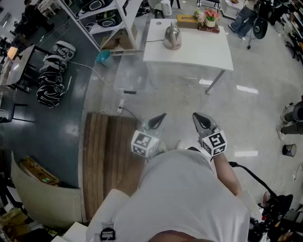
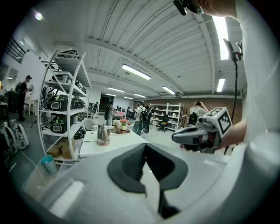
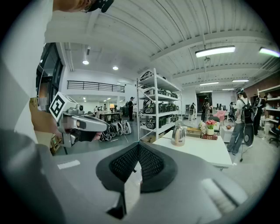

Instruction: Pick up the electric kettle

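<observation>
On far table (image 1: 203, 52): kettle (image 1: 172, 37); left gripper (image 1: 161, 117), right gripper (image 1: 196, 117) both closed, empty (ceiling (image 3: 175, 26) only in gripper views).

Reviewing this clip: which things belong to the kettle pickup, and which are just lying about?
Job: electric kettle; white table under it; left gripper and right gripper, both shut and empty, short of the table.
Lying about: flower pot; teal bucket; clear plastic box; wooden slats on the floor.

kettle (image 1: 172, 37) silver, table (image 1: 199, 54) white, left gripper (image 1: 160, 116) and right gripper (image 1: 197, 116) grey with black-white square markers, pads (image 3: 151, 164) black cross-hatched, slatted board (image 1: 106, 156) brown striped, flowers (image 1: 210, 14) probably pink
</observation>
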